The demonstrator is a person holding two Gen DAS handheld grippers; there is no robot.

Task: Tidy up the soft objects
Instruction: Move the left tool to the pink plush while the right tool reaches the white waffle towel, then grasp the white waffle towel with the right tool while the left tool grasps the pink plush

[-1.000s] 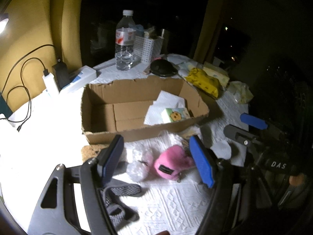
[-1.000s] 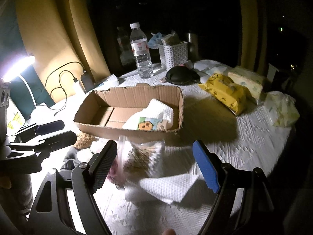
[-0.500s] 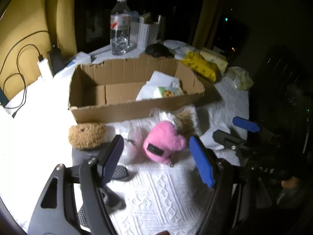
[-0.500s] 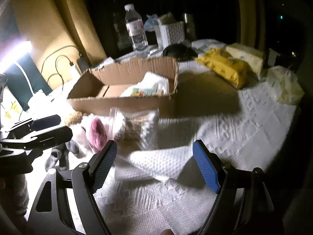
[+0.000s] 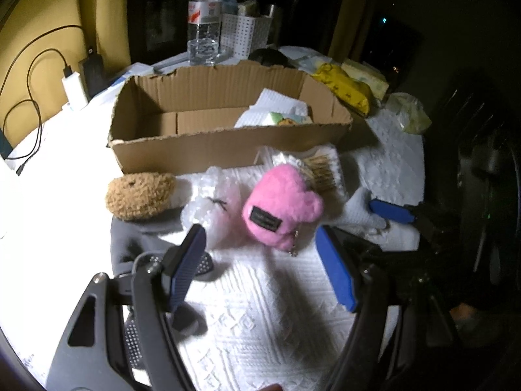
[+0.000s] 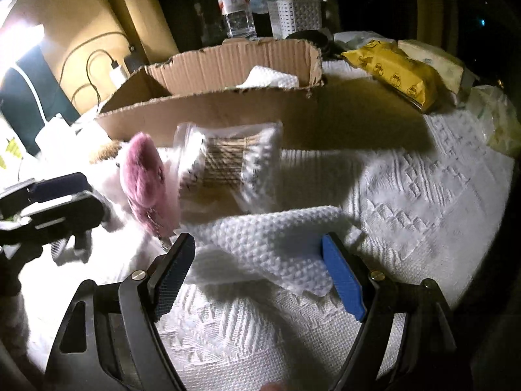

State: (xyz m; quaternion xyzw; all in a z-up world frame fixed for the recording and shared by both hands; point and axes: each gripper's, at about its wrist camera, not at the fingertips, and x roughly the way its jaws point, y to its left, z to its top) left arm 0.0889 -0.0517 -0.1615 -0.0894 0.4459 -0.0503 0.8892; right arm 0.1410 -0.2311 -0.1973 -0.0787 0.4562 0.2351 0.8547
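A pink plush pouch (image 5: 280, 210) lies on the white textured cloth (image 5: 260, 325) in front of an open cardboard box (image 5: 228, 150). My left gripper (image 5: 263, 267) is open and empty just short of the pouch. A brown fuzzy toy (image 5: 140, 195) and crumpled clear plastic (image 5: 211, 202) lie to its left. A clear bag of cotton swabs (image 6: 228, 163) leans by the box. A folded white towel (image 6: 270, 247) lies just ahead of my open, empty right gripper (image 6: 260, 277). The pouch also shows in the right wrist view (image 6: 143, 179).
The box holds white tissues (image 5: 276, 107). Behind it stand a water bottle (image 5: 205, 19) and a white basket (image 5: 244, 32). A yellow wipes pack (image 6: 397, 75) lies at the right. A charger with cables (image 5: 75, 88) sits at the left. A grey cloth (image 5: 136, 241) lies under my left gripper.
Both grippers have dropped lower and closer to the table. The pouch now sits nearer my left gripper and the white towel nearer my right gripper. Both stay open.
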